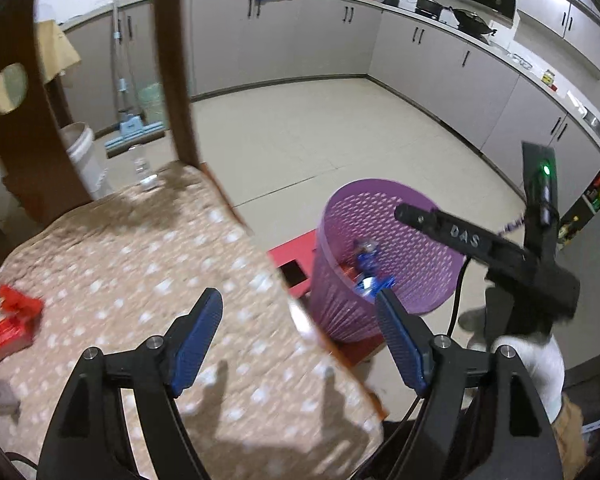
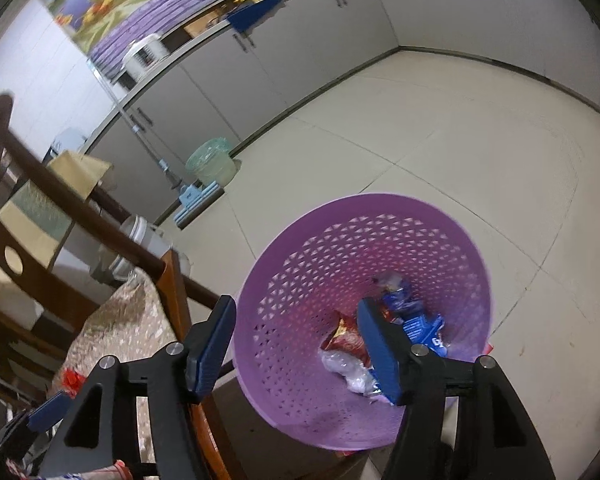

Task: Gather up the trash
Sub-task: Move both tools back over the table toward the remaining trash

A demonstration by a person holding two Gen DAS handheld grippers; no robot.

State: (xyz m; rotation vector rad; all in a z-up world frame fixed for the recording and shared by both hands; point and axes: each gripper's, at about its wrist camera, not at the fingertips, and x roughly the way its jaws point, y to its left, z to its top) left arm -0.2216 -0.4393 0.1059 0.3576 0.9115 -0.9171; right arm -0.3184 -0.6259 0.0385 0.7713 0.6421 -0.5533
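Note:
A purple mesh basket (image 1: 380, 236) (image 2: 340, 240) stands on a red stool (image 1: 296, 254) beside the cloth-covered table (image 1: 140, 264). In it lie a red snack wrapper (image 2: 346, 338), a blue wrapper (image 2: 414, 318) and clear plastic (image 2: 346, 366). My right gripper (image 2: 296, 308) hangs open and empty over the basket's near rim. My left gripper (image 1: 296, 304) is open and empty above the table's right edge. A red packet (image 1: 6, 338), a torn red wrapper (image 1: 18, 300) and a small grey box (image 1: 2, 396) lie at the table's left.
A dark wooden chair (image 1: 176, 80) stands at the table's far side, with a clear bottle (image 1: 142, 168) near it. A white bucket (image 1: 82, 152), a blue mop (image 1: 132, 130) and a green tub (image 2: 212, 160) sit by the grey cabinets (image 1: 292, 36). Tiled floor lies beyond the basket.

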